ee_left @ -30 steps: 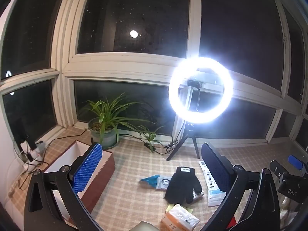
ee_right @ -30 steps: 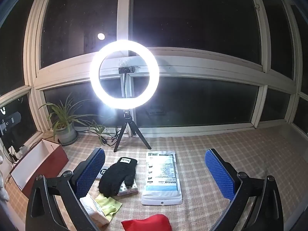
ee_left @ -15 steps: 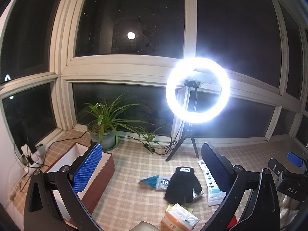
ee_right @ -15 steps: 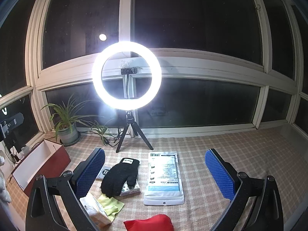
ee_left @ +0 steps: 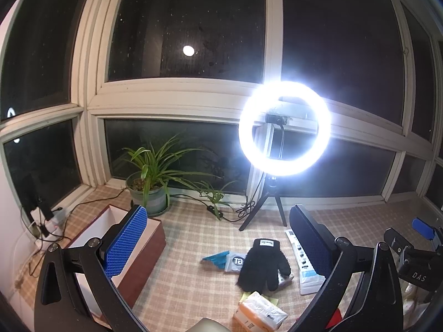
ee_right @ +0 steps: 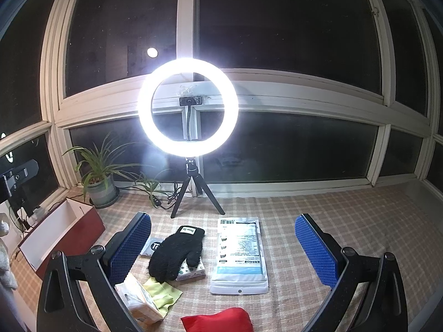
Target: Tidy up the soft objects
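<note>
You have the glove [ee_right: 177,251] lying on a small packet [ee_right: 193,272], the flat pouch [ee_right: 239,254] just right of it, the open box [ee_right: 63,235] far left, the ring light [ee_right: 188,114] behind.

Lit ring light [ee_right: 188,114] on a small black tripod [ee_right: 195,191], standing on the checked cloth [ee_right: 318,215] before dark window panes [ee_right: 290,27]. Potted plant [ee_left: 148,182] left of the tripod, near the sill. Black cables [ee_left: 238,210] trailing between pot and tripod. Power strip [ee_left: 47,225] with plugs at far left.
</note>
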The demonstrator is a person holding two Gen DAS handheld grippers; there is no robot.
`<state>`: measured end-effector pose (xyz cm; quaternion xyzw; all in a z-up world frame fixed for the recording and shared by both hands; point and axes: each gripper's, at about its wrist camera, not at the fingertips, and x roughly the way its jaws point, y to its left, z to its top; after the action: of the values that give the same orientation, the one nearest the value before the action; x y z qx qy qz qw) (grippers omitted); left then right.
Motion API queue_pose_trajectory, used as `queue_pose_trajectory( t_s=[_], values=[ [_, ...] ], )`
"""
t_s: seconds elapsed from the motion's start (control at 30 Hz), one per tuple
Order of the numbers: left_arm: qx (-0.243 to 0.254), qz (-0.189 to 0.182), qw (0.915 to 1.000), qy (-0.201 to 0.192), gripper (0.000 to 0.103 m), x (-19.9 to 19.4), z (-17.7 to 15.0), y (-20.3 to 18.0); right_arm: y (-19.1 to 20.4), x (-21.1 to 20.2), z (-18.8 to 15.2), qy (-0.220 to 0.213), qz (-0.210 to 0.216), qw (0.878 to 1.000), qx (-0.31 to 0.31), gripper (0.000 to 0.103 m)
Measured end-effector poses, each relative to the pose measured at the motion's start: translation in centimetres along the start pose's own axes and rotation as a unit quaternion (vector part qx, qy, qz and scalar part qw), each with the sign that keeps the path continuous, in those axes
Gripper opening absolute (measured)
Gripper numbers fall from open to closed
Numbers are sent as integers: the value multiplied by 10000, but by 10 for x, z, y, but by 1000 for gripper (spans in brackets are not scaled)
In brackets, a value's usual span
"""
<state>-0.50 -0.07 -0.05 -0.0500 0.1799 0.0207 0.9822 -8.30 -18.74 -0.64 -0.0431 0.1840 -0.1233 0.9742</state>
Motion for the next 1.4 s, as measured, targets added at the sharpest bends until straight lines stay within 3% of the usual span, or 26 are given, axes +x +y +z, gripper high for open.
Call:
queue_pose_trajectory(
  t_s=[1.4],
  values=[
    [128,-118,9996,213,102,11,-7,-10,-7,7,-10,90,40,9999,48,103]
  ],
)
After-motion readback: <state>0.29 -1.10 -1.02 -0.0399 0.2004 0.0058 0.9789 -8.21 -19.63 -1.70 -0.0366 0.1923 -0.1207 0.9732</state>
